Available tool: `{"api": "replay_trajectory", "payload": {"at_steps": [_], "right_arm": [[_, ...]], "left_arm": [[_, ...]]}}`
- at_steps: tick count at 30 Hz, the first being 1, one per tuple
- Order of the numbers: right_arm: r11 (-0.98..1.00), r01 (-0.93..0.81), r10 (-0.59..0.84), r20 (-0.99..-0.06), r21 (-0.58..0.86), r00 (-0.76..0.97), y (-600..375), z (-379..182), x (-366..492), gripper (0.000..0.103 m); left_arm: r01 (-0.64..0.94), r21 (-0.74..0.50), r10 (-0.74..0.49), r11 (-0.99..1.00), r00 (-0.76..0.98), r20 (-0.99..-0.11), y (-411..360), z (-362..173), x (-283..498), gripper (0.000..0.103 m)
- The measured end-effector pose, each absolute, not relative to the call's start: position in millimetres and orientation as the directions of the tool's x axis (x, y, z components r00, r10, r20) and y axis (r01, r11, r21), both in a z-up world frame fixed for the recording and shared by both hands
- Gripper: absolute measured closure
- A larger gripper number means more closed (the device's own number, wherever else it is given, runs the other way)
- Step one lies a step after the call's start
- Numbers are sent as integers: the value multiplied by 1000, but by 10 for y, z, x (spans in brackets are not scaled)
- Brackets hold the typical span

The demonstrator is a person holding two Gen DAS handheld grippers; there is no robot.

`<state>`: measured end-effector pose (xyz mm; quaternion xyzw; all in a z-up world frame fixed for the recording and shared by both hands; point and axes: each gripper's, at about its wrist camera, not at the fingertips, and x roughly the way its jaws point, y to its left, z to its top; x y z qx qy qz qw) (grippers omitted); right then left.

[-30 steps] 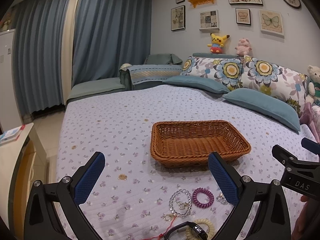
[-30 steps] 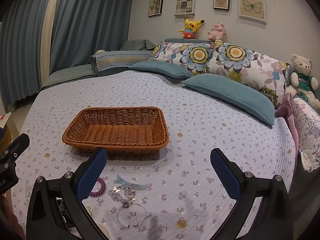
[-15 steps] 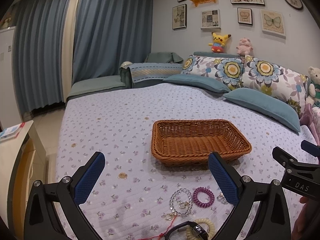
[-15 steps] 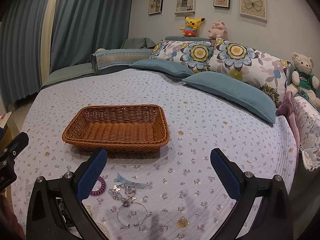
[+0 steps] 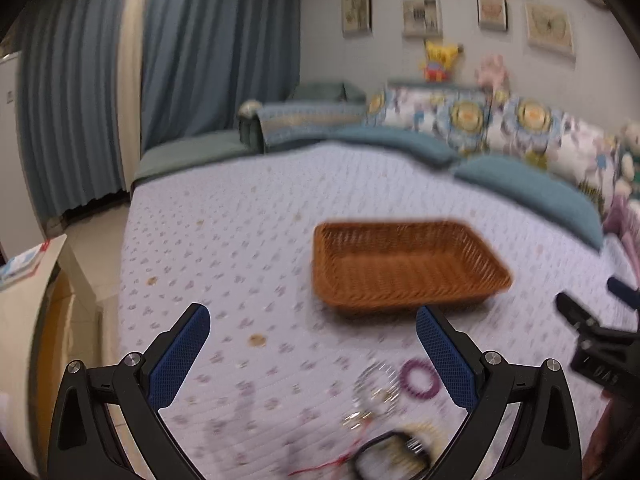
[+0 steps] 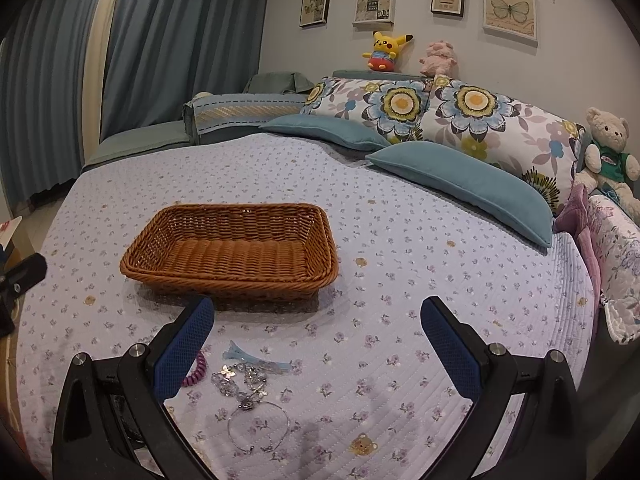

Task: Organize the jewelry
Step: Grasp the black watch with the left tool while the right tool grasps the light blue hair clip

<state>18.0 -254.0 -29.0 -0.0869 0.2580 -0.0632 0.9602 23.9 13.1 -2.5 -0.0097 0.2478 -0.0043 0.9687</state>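
Note:
An empty brown wicker basket (image 5: 404,268) (image 6: 232,252) sits on the flowered bedspread. In front of it lies jewelry: a purple coil hair tie (image 5: 419,374) (image 6: 196,372), a clear bead bracelet (image 5: 376,380) (image 6: 240,378), a thin silver bangle (image 6: 258,426), a light blue hair clip (image 6: 256,358) and a black watch (image 5: 390,456). My left gripper (image 5: 312,340) is open and empty above the bedspread, left of the jewelry. My right gripper (image 6: 316,332) is open and empty, with the jewelry low between its fingers.
Blue pillows (image 6: 460,184) and floral pillows (image 6: 472,116) line the far side of the bed. A teddy bear (image 6: 608,152) sits at the right. A wooden bedside table (image 5: 32,320) stands at the left, past the bed edge.
The left wrist view has blurred and tipped down, so the basket and jewelry sit higher. The right gripper has edged forward and down a little. Both stay open.

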Motion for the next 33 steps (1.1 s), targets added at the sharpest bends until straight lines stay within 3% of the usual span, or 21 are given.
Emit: {"api": "replay_trajectory", "payload": {"at_steps": [4,9,10,13,17,21,25,30,33], "right_arm": [[991,31,-93,-518,-127,850,-2598,-404,278,0],[987,6,-98,-584,-158,806,-2582,-535,357,4],[988,-2,-93,-606,-154,790,-2600,-578,389,13],[996,2,-60,-682,-86,729,-2771,-654,473,18],[995,23,57,-744,97,666,-3132,-770,621,51],[990,23,97,-773,142,627,-3222,-922,690,51],[992,-79,130,-788,103,602,-2892,-992,710,51],[980,-191,66,-815,-55,576,-2487,-1156,787,51],[965,-238,45,-818,-113,573,-2363,-1174,868,52]], "left_arm": [[18,-40,-39,999,791,-611,470,-242,318,1],[59,-128,-133,990,676,-725,706,-605,249,1],[78,-131,-150,988,656,-739,704,-656,248,1],[112,-130,-171,985,605,-778,622,-705,291,9],[177,-209,-273,962,547,-791,530,-762,280,12],[216,-238,-317,947,507,-801,444,-902,303,31],[250,-252,-345,935,472,-811,321,-982,280,33],[278,-247,-353,928,452,-819,239,-1031,264,35],[281,-252,-356,926,431,-829,214,-1090,299,46]]}}
